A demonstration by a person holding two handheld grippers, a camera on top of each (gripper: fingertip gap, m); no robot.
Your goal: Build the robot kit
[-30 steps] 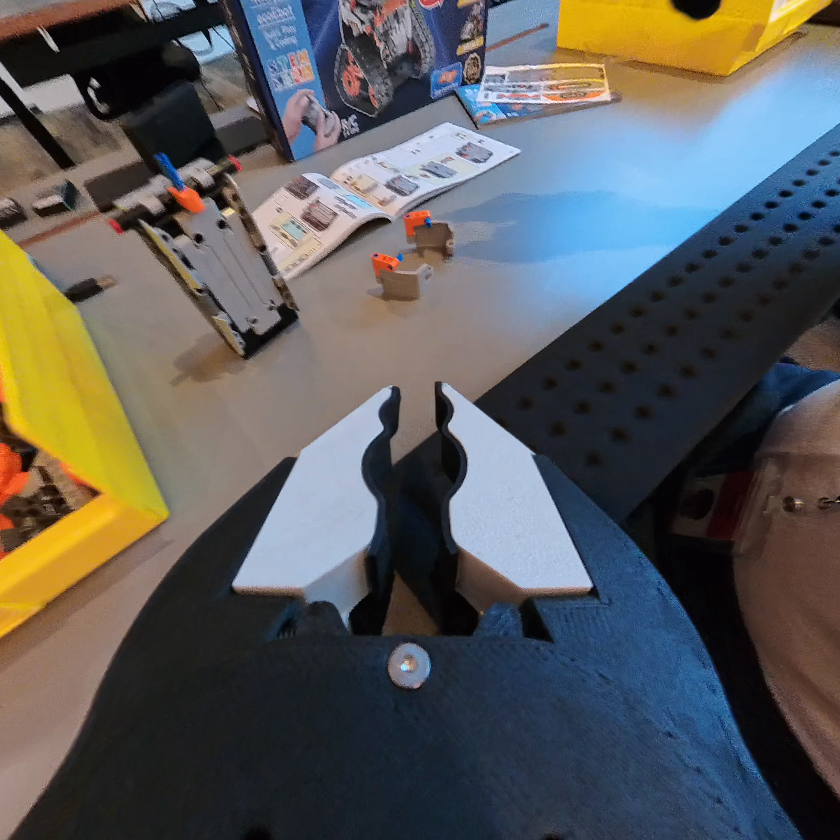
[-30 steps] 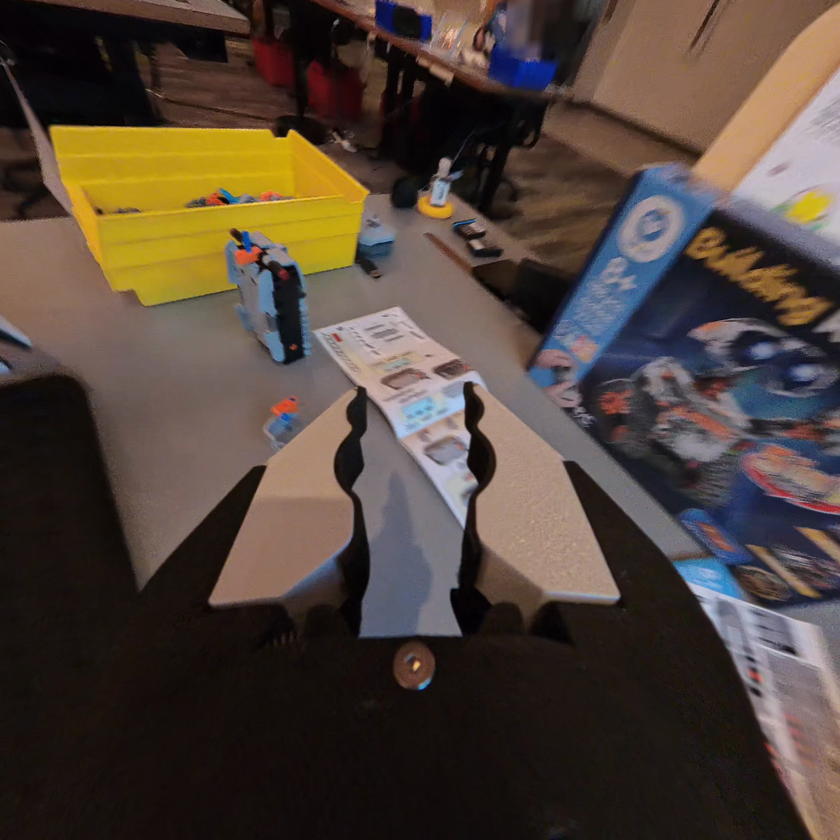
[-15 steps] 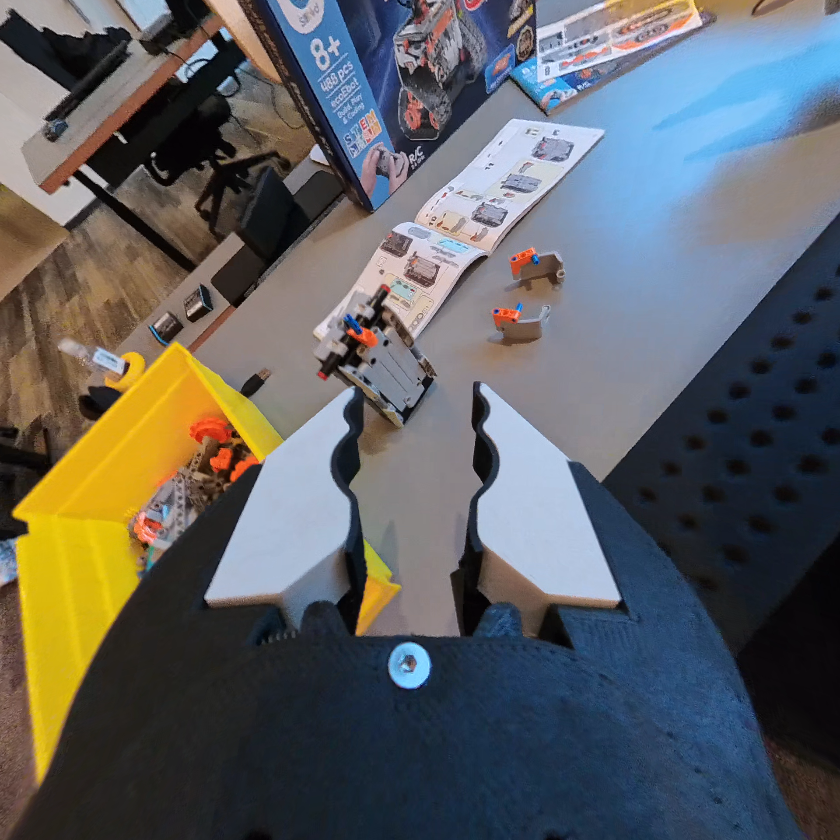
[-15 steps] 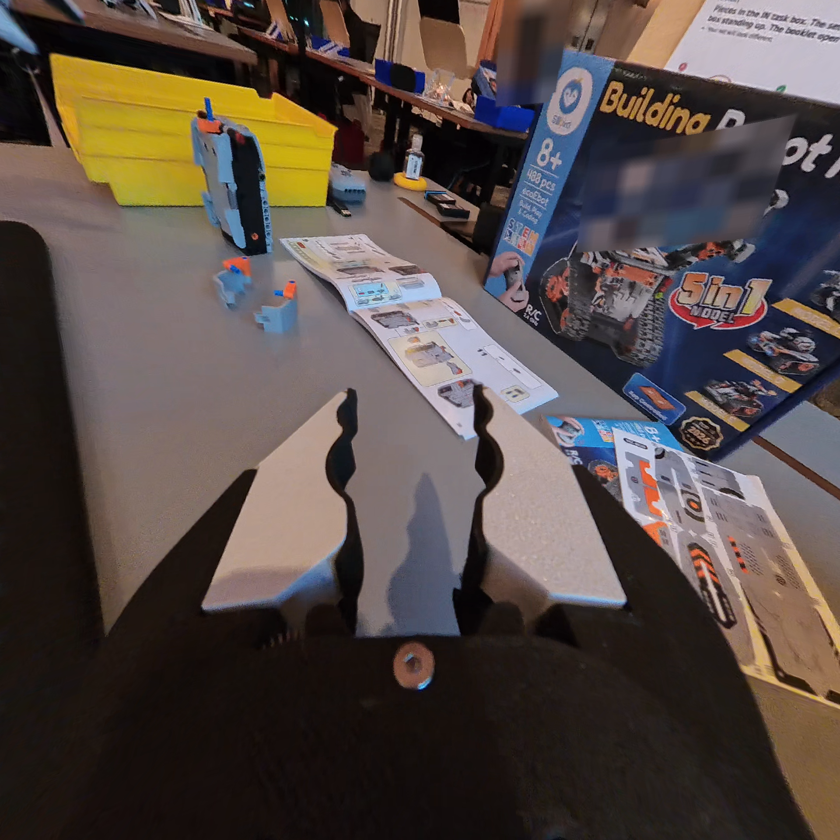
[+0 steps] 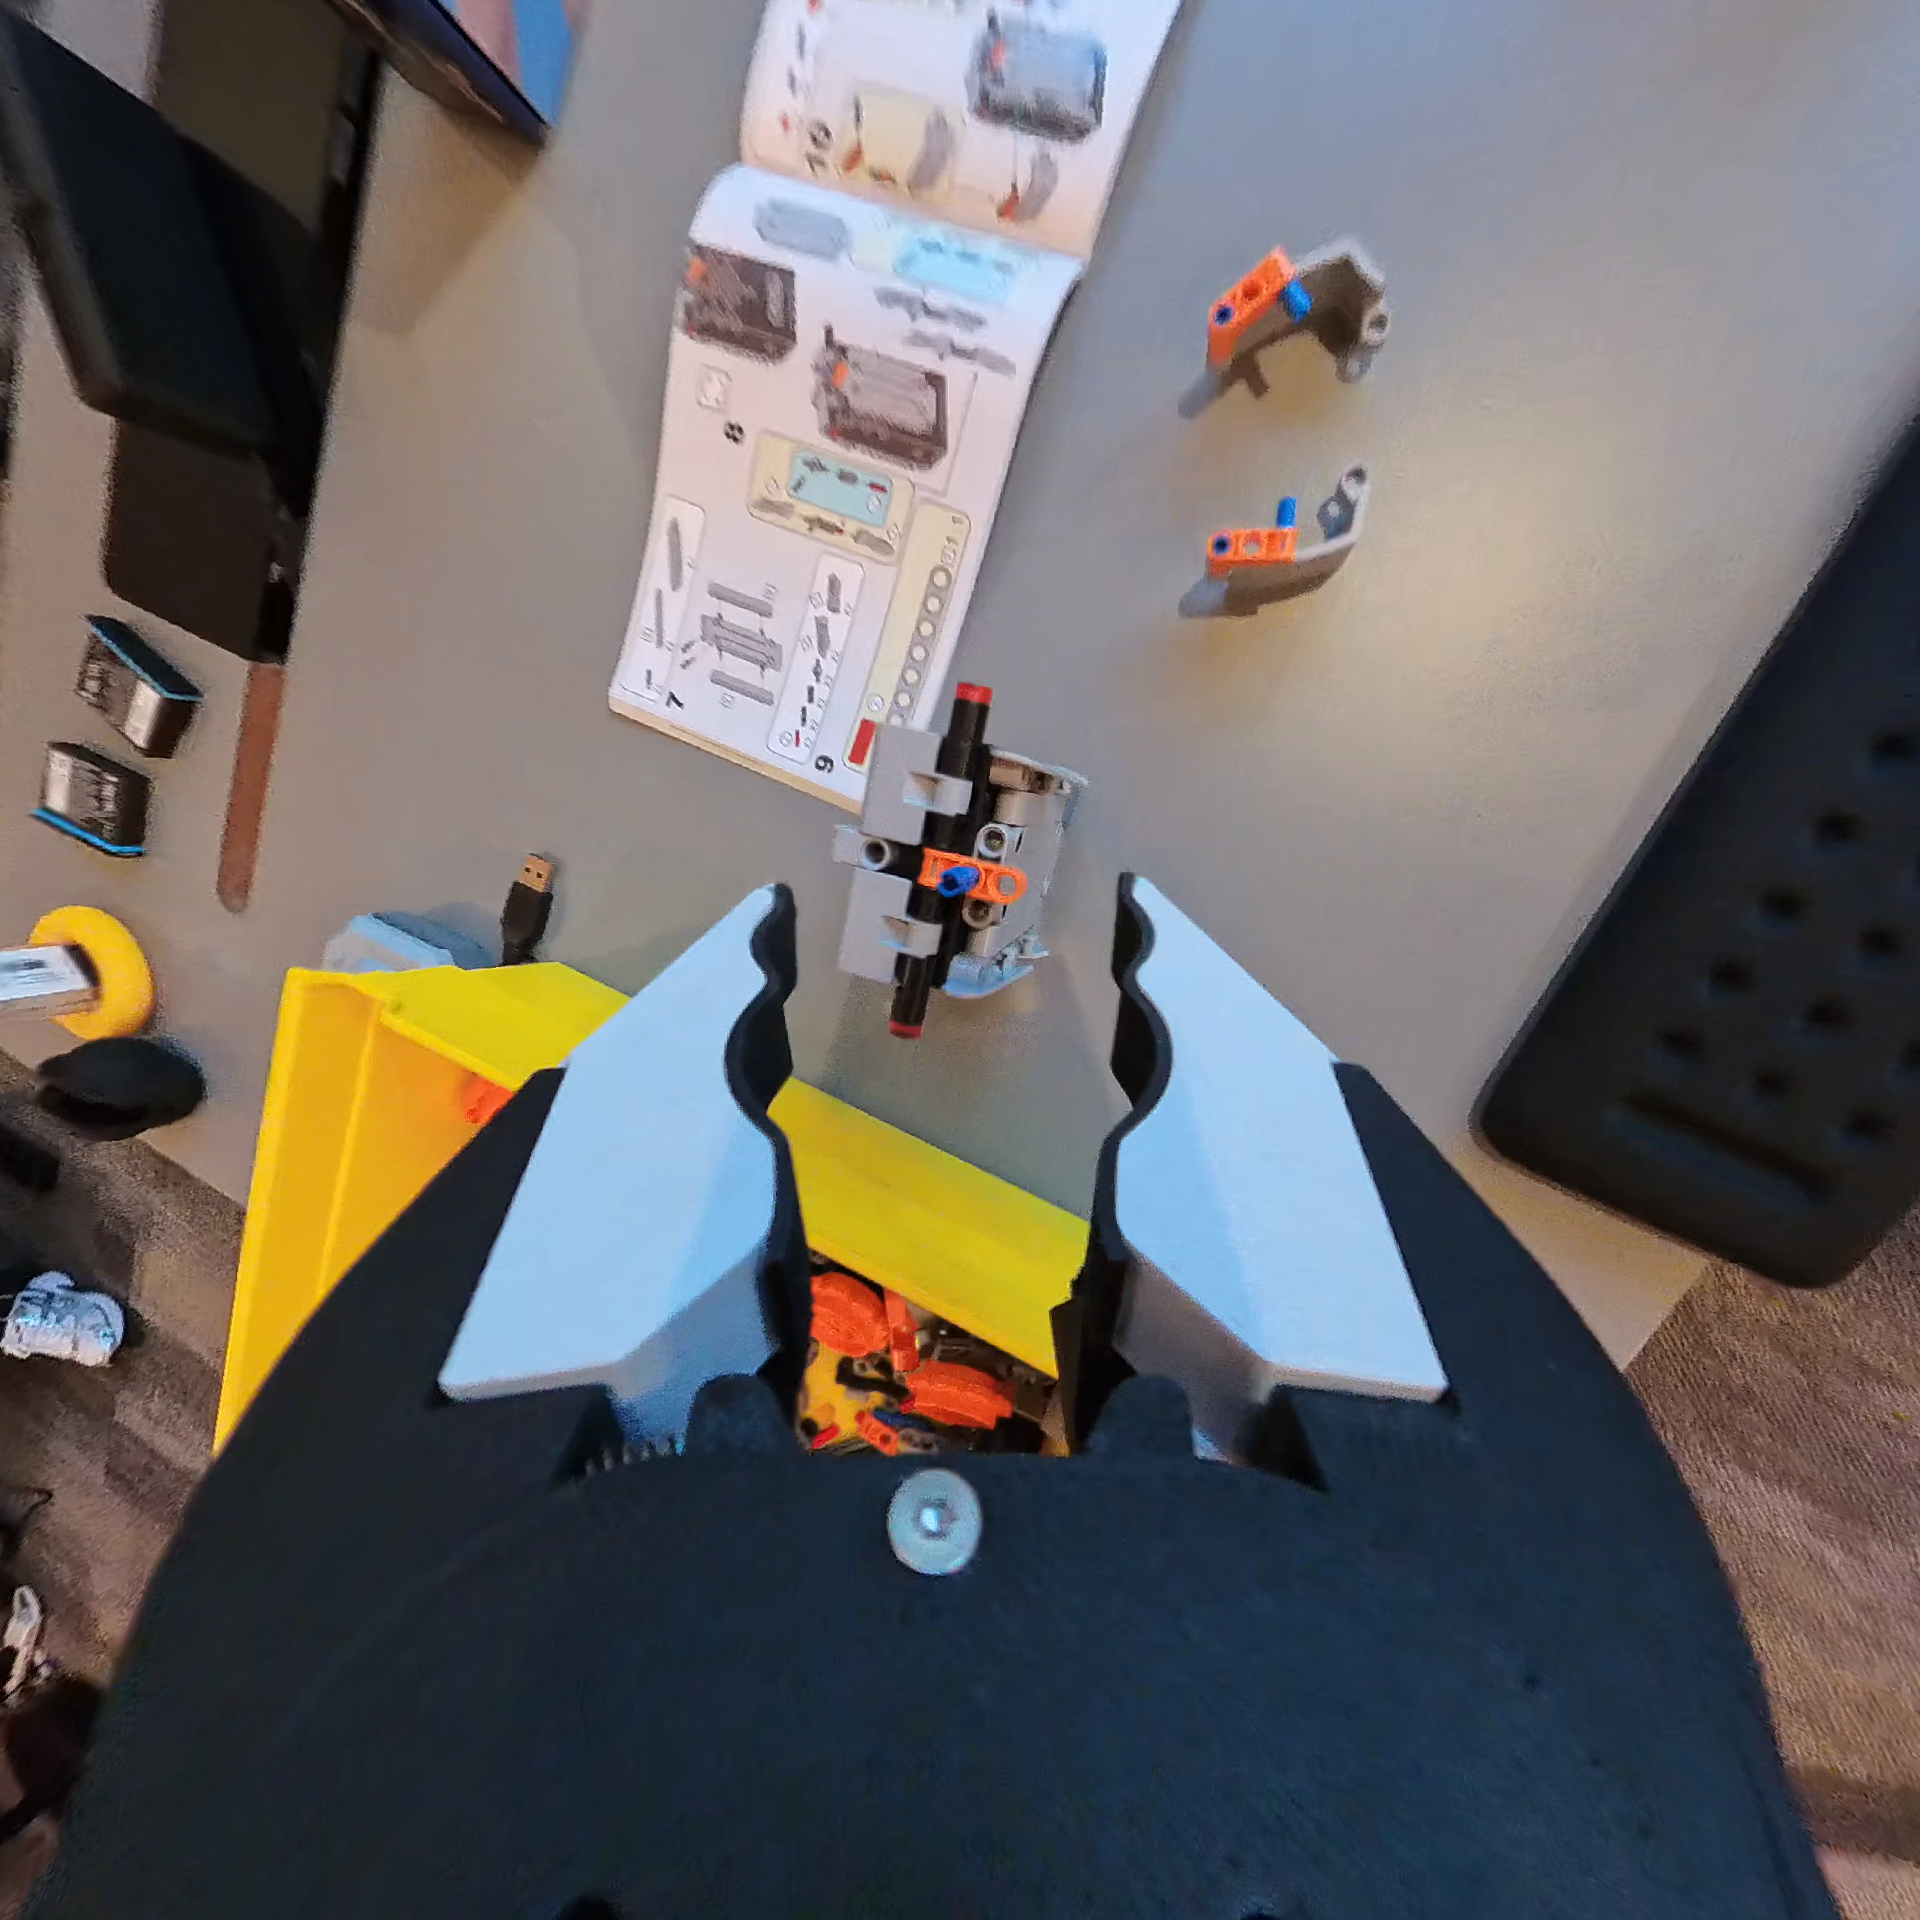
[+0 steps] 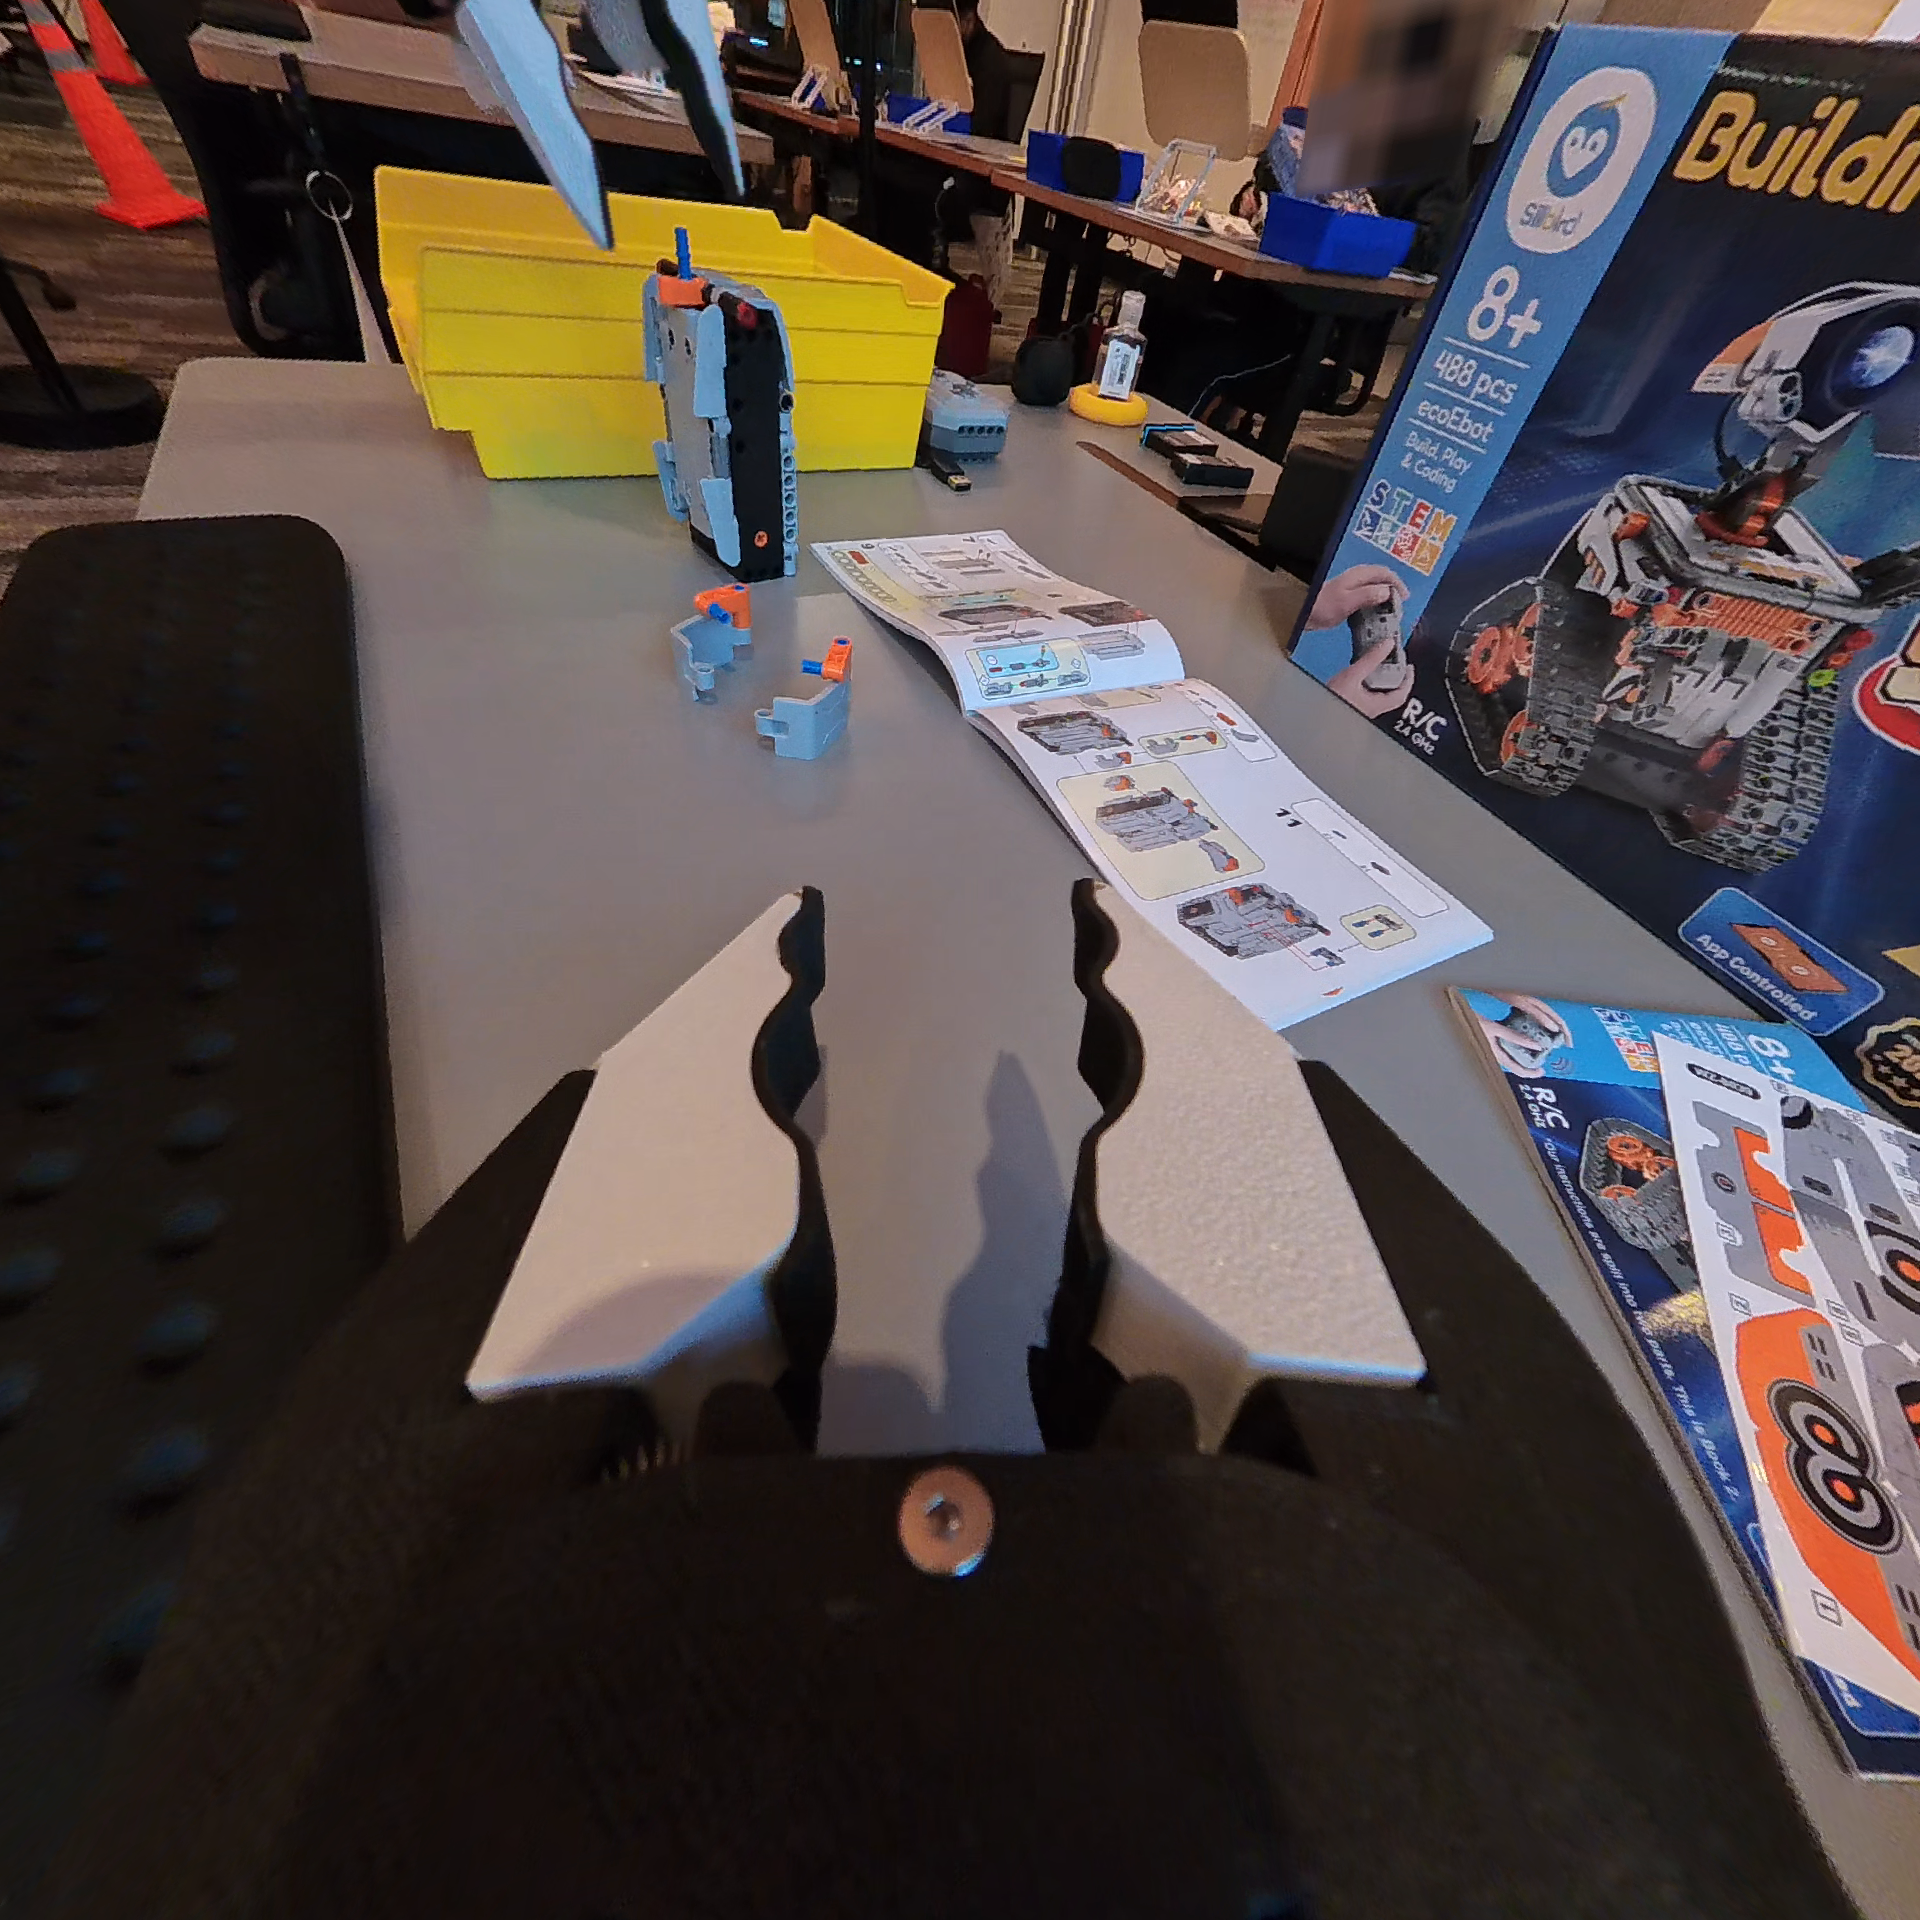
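My left gripper (image 5: 951, 904) is open and empty, high above the table, looking down on an upright grey and black brick assembly (image 5: 951, 862) with an orange and blue piece on top. It hangs over the yellow bin (image 5: 935, 1205) of loose parts. In the right wrist view the left gripper (image 6: 655, 177) shows above the same assembly (image 6: 727, 416). My right gripper (image 6: 945, 904) is open and empty, low over the bare grey table (image 6: 571, 831). Two small grey and orange sub-assemblies (image 6: 717, 634) (image 6: 810, 707) lie ahead of it; they also show in the left wrist view (image 5: 1288, 317) (image 5: 1273, 551).
An open instruction booklet (image 6: 1132, 769) lies right of the small parts. A big blue kit box (image 6: 1662, 520) stands at the right, with leaflets (image 6: 1745, 1299) in front. A black perforated pad (image 6: 156, 883) lies on the left. A USB plug (image 5: 530, 894) lies by the bin. My hands' fingertips stand some 35 centimeters from each other. From my left tips it is roughly 25 centimeters to the USB plug (image 5: 530, 894); from my right, 50 centimeters. My right wrist view (image 6: 951, 474) looks at it from another angle.
My left gripper has risen and tipped down over the bin and upright assembly, and its jaws have opened wider. My right gripper has swung left and levelled, staying open.
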